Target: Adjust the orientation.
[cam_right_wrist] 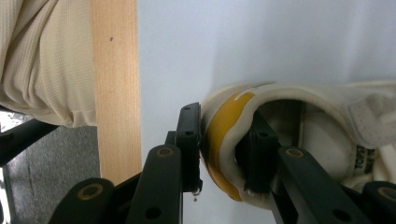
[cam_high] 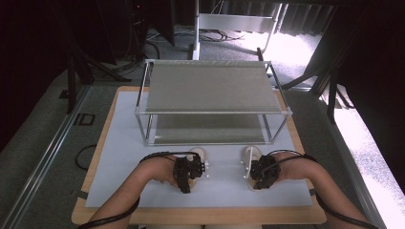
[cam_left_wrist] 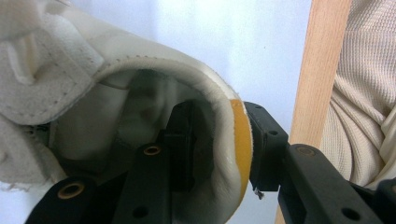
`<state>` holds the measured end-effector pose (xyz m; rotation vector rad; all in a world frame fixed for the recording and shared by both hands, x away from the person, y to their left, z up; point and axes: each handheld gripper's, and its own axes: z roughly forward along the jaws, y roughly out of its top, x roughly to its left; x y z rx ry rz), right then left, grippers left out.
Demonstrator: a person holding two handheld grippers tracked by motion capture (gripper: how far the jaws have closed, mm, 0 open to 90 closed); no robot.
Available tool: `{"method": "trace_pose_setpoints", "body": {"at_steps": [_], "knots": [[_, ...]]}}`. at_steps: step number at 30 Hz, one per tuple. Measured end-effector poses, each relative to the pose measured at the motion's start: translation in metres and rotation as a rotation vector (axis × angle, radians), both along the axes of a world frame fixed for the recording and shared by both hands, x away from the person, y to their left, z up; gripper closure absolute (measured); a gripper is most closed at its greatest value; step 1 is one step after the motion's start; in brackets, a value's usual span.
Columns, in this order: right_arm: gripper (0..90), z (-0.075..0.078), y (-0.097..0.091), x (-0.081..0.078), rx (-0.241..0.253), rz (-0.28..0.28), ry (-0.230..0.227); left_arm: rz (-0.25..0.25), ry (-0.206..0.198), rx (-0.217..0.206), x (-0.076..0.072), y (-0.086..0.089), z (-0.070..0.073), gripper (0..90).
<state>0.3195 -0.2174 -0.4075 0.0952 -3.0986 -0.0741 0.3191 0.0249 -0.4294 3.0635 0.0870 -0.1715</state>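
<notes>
High view: I grip each shoe's heel rim, left hand-held gripper (cam_high: 197, 168) on left shoe (cam_high: 199, 153), right hand-held gripper (cam_high: 251, 172) on right shoe (cam_high: 248, 157), ready for lifting toward the rack (cam_high: 212, 112) just beyond.

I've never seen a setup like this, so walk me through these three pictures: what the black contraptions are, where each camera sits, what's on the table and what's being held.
No robot here: a person holds a black two-jaw clamp in each hand. The high view looks down from above the person's side, forearms coming in from the bottom, left gripper on the left and right gripper on the right. On the white mat covering the wooden table stands a metal two-level rack, and nearer the person lie two cream-white shoes.

The other two pictures come from small cameras riding on each clamp, looking along its jaws. In the left gripper view the jaws pinch the heel rim of the left shoe, one jaw inside, one outside against the yellow heel patch. The right gripper view shows the same grip on the right shoe.
</notes>
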Motion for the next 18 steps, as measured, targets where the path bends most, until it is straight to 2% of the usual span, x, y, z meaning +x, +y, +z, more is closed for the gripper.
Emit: {"method": "trace_pose_setpoints", "body": {"at_steps": [5,6,9,14,15,18], "knots": [[70.0,0.000,-0.001,0.003,0.040,-0.034,-0.005,0.010,0.000,0.006,0.000,0.000,0.000,65.2],[61.7,0.001,0.000,0.002,0.025,-0.042,-0.028,0.012,0.002,0.007,0.000,0.000,0.000,65.1],[60.3,0.005,0.004,0.000,0.039,-0.053,-0.052,0.010,0.001,0.011,0.000,-0.001,0.000,65.0],[59.7,0.001,0.007,0.001,-0.021,-0.060,-0.049,0.015,0.003,0.014,0.000,-0.002,-0.001,64.9],[60.7,-0.003,0.008,0.001,-0.034,-0.043,-0.050,0.015,0.007,0.012,0.001,-0.002,-0.001,64.8],[65.5,-0.007,0.008,0.001,-0.044,-0.044,-0.025,0.012,0.012,0.011,0.001,-0.002,-0.001,64.8]]}}
